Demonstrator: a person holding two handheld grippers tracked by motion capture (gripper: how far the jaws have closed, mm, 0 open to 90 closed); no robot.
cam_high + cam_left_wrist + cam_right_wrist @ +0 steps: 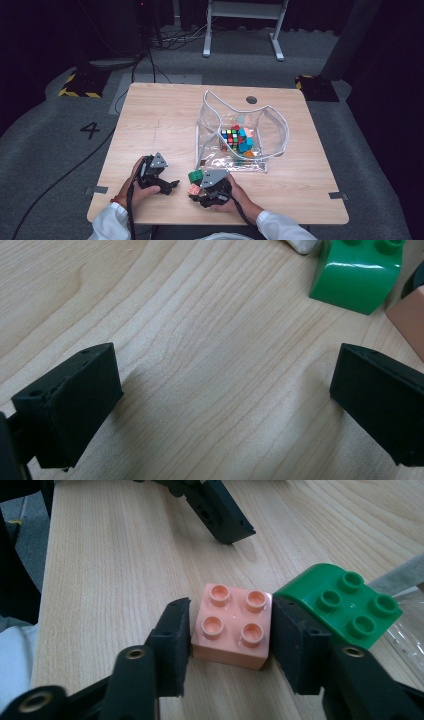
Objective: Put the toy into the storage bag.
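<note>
The peach brick [231,626] is a small square plastic block with four round studs on top. It sits flat on the wooden bench [125,560], studs up, near the front edge. The two pads of the right hand-held gripper [231,640] press on its opposite sides. A green brick [345,605] with a rounded edge stands just beside it.

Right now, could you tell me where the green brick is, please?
The green brick sits on the table near its front edge, beside the peach brick that the right gripper clamps, just in front of the clear bag.
</note>
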